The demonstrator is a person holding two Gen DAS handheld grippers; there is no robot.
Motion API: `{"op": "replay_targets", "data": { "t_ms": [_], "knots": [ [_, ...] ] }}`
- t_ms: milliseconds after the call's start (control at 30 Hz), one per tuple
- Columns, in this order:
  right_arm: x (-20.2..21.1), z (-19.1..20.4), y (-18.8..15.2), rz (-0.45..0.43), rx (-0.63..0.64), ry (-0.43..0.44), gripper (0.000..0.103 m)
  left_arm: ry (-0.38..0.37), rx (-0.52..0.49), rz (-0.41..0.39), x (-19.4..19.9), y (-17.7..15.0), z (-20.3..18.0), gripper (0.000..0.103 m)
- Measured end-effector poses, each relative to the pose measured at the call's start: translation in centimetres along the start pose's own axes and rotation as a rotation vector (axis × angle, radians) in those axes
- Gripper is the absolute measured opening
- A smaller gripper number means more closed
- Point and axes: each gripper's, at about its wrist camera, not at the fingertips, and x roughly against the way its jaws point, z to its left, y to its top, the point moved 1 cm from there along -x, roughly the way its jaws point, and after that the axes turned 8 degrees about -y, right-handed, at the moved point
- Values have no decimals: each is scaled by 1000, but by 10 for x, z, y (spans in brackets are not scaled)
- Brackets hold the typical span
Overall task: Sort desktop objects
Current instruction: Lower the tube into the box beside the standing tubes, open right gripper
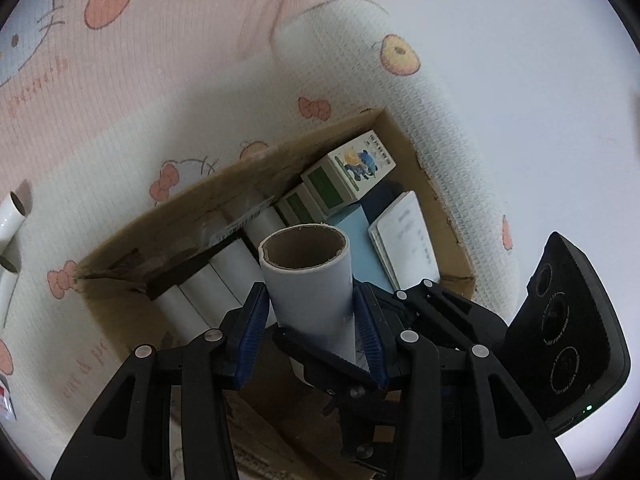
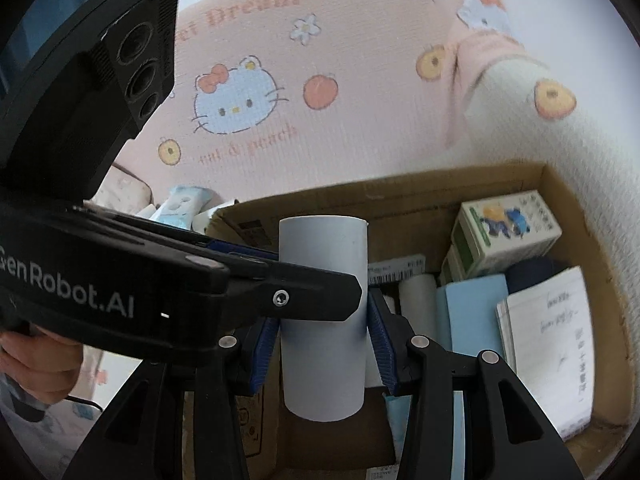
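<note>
A white paper roll with a brown cardboard core (image 1: 308,280) is held above an open cardboard box (image 1: 452,236). My left gripper (image 1: 310,312) is shut on its lower part. In the right wrist view the same roll (image 2: 323,312) stands upright between my right gripper's (image 2: 323,344) blue pads, which press its sides; the left gripper's black finger (image 2: 280,296) crosses in front of it. The box (image 2: 440,192) holds white rolls (image 1: 224,280), green-and-white cartons (image 1: 348,172), a light blue box (image 2: 472,312) and a stack of papers (image 2: 548,340).
The box sits on a Hello Kitty patterned cloth (image 2: 240,100). Two more white rolls (image 1: 10,220) lie on the cloth at the far left. Blue-and-white packets (image 2: 180,204) lie behind the box's left corner.
</note>
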Motion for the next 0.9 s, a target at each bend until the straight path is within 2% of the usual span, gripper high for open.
{"op": "replay_targets", "data": {
  "t_ms": [167, 367, 633, 767, 900],
  "knots": [
    [-9, -9, 0, 36, -2, -8, 41, 11, 74, 27, -15, 6, 5, 48],
    [-30, -16, 1, 129, -75, 12, 41, 40, 185, 55, -31, 7, 19, 48],
    [-52, -22, -3, 255, -99, -5, 40, 83, 188, 95, -45, 0, 26, 49],
    [-58, -26, -1, 300, -99, -3, 40, 62, 277, 115, -50, 3, 35, 47],
    [-59, -30, -2, 336, -93, -47, 41, 19, 336, 138, -58, 6, 40, 47]
  ]
}}
